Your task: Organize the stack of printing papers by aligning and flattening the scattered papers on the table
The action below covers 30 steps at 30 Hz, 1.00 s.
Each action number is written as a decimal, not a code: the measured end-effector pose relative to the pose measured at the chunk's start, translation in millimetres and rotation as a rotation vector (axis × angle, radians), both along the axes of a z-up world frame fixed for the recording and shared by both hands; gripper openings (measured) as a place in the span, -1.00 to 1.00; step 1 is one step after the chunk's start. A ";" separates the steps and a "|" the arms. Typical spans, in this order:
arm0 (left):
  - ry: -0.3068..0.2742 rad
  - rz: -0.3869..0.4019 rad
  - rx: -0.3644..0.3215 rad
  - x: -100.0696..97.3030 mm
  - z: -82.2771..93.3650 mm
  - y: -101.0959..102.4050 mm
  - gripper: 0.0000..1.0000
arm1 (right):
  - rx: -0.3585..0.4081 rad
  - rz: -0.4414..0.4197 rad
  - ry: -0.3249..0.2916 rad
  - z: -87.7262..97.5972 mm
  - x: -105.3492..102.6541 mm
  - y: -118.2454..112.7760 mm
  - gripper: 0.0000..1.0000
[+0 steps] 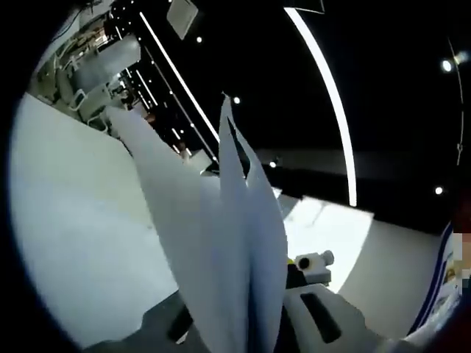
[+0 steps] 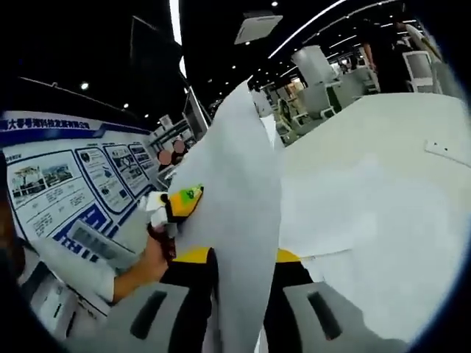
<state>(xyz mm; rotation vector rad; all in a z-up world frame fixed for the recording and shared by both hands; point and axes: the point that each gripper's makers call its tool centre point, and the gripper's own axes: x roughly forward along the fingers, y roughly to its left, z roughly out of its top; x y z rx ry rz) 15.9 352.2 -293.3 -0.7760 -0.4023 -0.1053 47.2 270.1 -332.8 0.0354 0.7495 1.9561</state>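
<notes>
In the right gripper view, a blue-and-white display board (image 2: 70, 187) at the left of the frame carries a blue header band with a row of white characters, too small and blurred to read. Below it sit framed panels with pictures and lines of fine print, also illegible. In the left gripper view, a blue-edged sign (image 1: 447, 276) at the lower right is unreadable.

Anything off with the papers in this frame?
Yes. The paper sheets between the left gripper jaws fan apart at their tips, edges not aligned. The right gripper holds its sheets upright and bowed, while more paper lies on the table.
</notes>
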 end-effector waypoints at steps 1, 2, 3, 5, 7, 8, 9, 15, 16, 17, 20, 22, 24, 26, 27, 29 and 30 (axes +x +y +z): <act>-0.001 -0.001 -0.003 0.2 0.0 0.1 -0.88 | 0.021 0.011 0.004 4.2 -1.1 -2.2 -0.71; -0.003 -0.003 -0.003 -0.1 0.3 -0.4 -0.88 | 0.039 0.014 0.003 7.1 -1.2 -2.5 -0.72; -0.004 -0.003 -0.003 0.1 0.4 -0.5 -0.88 | 0.038 0.018 0.001 7.5 -1.8 -4.7 -0.72; -0.008 -0.007 -0.001 -0.5 1.0 -1.6 -0.88 | 0.058 0.030 0.001 10.1 -3.3 -7.4 -0.71; -0.011 -0.013 -0.004 -1.2 1.3 -2.6 -0.88 | 0.044 0.037 0.009 8.3 -5.6 -11.4 -0.70; -0.015 -0.013 -0.010 -2.1 1.5 -1.3 -0.88 | 0.013 0.020 0.001 2.9 -4.4 -14.2 -0.69; -0.016 -0.012 -0.012 -2.3 1.6 -0.9 -0.88 | 0.008 0.023 -0.007 0.9 -5.8 -15.2 -0.67; -0.064 -0.008 -0.053 -7.5 7.6 5.8 -0.88 | -0.010 0.030 -0.073 -16.0 -13.9 -17.2 -0.38; -0.070 -0.013 -0.059 -8.2 8.3 6.1 -0.88 | -0.007 0.034 -0.075 -16.5 -14.3 -16.9 -0.37; -0.076 -0.022 -0.066 -8.9 9.4 5.5 -0.88 | 0.001 0.038 -0.073 -16.8 -14.5 -16.1 -0.36; -0.128 -0.090 -0.089 -13.6 18.2 -4.5 -0.89 | 0.027 0.064 0.059 -12.9 -17.6 -17.8 -0.39; -0.128 -0.088 -0.078 -14.3 19.0 -7.3 -0.89 | 0.031 0.071 0.079 -15.3 -13.5 -18.1 -0.38; -0.135 -0.101 -0.075 -15.3 20.7 -11.1 -0.89 | 0.036 0.077 0.088 -19.3 -12.5 -17.9 -0.35; -0.135 -0.104 -0.070 -15.1 21.5 -13.0 -0.89 | 0.039 0.078 0.106 -21.1 -8.7 -15.0 -0.30; -0.137 -0.107 -0.073 -15.1 21.7 -13.4 -0.89 | 0.041 0.078 0.114 -21.3 -7.6 -13.3 -0.29; -0.144 -0.116 -0.079 -15.8 22.6 -14.2 -0.89 | 0.046 0.082 0.143 -20.7 -6.6 -9.4 -0.29; -0.147 -0.120 -0.081 -16.2 23.2 -15.0 -0.89 | 0.064 0.097 0.173 -16.8 -9.5 -7.8 -0.31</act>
